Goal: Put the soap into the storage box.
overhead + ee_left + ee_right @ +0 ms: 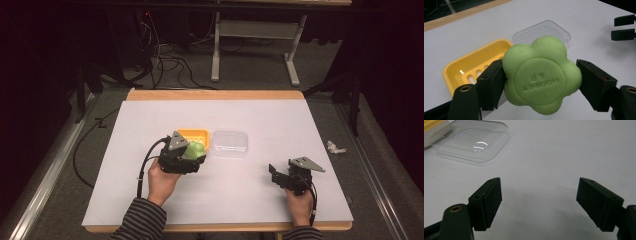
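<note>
The green soap (pixel 541 75) is clamped in the left gripper (pixel 192 155), tray (pixel 474 67) at ten o'clock; the right gripper (pixel 537 202) is held wide open, empty.

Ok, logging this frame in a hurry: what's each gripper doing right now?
Left gripper: closed on the green flower-shaped soap.
Right gripper: open, holding nothing.
</note>
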Motion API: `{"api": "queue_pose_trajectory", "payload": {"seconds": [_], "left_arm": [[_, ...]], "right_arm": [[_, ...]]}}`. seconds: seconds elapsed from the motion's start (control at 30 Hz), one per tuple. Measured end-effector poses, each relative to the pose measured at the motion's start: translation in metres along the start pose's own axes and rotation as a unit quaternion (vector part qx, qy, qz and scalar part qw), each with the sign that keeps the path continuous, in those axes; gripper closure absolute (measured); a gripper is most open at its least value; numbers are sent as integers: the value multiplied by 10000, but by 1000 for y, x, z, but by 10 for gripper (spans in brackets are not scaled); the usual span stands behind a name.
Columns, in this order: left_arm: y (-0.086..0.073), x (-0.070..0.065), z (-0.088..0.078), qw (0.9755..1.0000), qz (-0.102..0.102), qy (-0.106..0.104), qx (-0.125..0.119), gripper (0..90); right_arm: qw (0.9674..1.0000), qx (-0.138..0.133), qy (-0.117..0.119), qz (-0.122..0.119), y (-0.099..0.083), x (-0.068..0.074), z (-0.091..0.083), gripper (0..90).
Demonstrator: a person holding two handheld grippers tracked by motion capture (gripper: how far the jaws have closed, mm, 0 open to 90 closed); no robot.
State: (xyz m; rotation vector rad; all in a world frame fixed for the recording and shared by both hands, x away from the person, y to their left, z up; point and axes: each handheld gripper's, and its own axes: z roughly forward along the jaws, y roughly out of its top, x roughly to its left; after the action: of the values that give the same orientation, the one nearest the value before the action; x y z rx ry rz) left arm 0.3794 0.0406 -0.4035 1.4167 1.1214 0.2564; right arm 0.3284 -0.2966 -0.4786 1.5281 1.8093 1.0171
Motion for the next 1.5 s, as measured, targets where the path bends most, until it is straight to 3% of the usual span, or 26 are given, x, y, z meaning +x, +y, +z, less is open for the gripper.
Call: {"api": "queue_pose_trajectory", "payload": {"seconds": [0.1,0.27,0.47,0.63,0.67,1.37,1.5], "left_arm": [[3,3,5,10000,-49,20,12,274],[6,6,11,9999,71,118,56,274],[12,14,20,9997,-94,193,94,274],[12,23,27,9994,-118,290,168,274],[13,27,32,9990,-234,328,181,274],[12,49,64,9957,-328,844,181,274],[14,56,69,9946,-435,933,136,274]], "right_arm": [[10000,0,2,6,0,0,0,211],[10000,20,13,19,0,0,0,211],[10000,-3,2,17,0,0,0,211],[10000,6,0,32,0,0,0,210],[10000,27,19,31,0,-1,0,210],[10000,-7,-5,19,0,0,0,208],[10000,29,-1,19,0,0,0,208]]}}
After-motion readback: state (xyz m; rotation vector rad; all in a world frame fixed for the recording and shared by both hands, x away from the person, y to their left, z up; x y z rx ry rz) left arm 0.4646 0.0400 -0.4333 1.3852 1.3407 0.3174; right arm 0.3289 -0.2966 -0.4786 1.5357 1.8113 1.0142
